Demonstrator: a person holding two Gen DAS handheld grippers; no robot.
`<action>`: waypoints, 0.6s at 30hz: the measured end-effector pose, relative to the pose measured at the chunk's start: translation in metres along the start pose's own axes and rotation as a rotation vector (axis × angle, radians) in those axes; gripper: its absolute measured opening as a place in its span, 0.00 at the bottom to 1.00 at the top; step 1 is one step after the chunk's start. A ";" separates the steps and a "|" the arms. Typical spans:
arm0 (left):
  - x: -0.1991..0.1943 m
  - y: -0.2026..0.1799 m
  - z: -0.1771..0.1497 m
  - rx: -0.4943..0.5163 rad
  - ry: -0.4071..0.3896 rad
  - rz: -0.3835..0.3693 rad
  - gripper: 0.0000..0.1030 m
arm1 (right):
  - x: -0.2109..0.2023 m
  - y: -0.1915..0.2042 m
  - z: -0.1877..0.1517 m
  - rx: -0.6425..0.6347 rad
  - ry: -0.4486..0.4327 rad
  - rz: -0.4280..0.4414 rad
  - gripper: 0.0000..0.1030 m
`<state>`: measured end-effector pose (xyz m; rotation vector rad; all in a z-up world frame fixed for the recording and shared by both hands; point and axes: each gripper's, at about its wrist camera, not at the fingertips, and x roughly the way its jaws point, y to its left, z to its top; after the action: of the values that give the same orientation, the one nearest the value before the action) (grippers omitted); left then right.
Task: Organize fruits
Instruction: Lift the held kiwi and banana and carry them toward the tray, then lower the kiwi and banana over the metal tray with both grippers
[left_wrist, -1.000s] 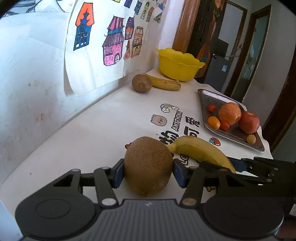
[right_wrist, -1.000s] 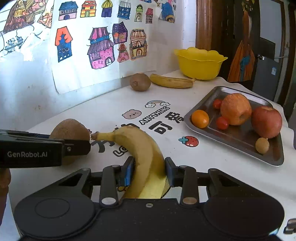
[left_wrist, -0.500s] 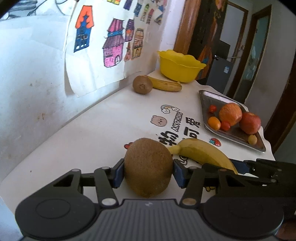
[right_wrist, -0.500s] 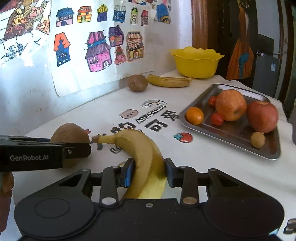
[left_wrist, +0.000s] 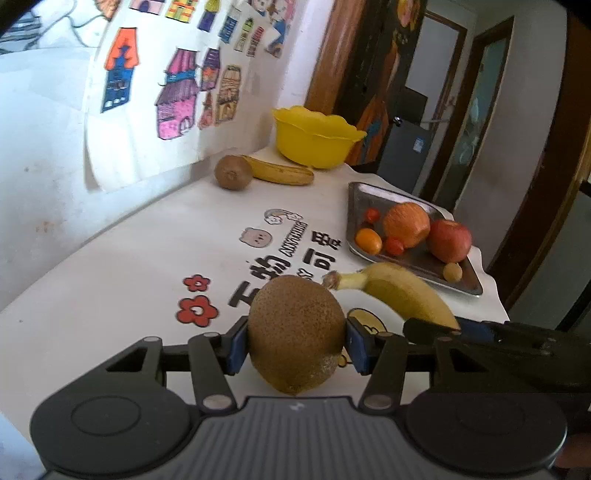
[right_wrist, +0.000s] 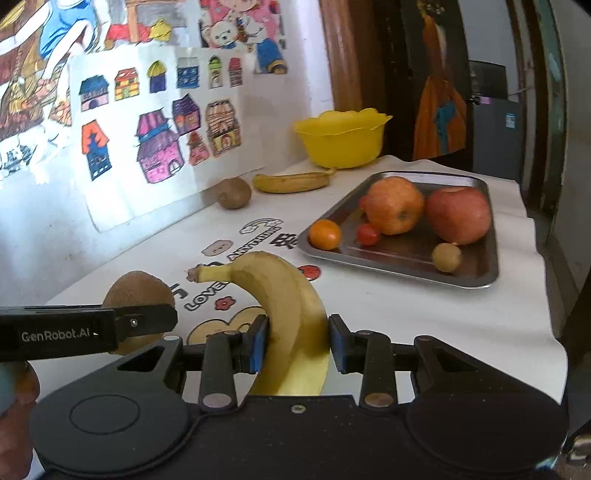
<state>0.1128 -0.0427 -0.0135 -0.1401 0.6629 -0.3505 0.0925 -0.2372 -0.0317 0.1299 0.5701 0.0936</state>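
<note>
Our left gripper (left_wrist: 296, 341) clamps a kiwi (left_wrist: 295, 332) at the lower centre of its view. Our right gripper (right_wrist: 295, 341) grips a banana (right_wrist: 284, 314) low in its frame, with the metal tray (right_wrist: 480, 278) at mid right.

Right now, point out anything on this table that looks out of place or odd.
Nothing is spilled or damaged. A brown fuzzy kiwi and a yellow banana lie loose beside the yellow plastic bowl, outside the steel tray holding the other fruit.
</note>
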 end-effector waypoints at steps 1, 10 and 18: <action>0.001 -0.001 0.000 -0.004 0.001 0.000 0.56 | -0.001 -0.002 -0.001 0.010 -0.004 -0.004 0.35; 0.006 -0.012 0.013 0.011 -0.016 -0.018 0.56 | -0.007 -0.028 0.004 0.112 -0.080 -0.008 0.35; 0.025 -0.026 0.053 -0.043 -0.011 -0.085 0.56 | -0.003 -0.064 0.036 0.150 -0.131 -0.032 0.35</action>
<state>0.1565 -0.0754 0.0198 -0.2112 0.6547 -0.4175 0.1131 -0.3045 -0.0097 0.2706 0.4480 0.0115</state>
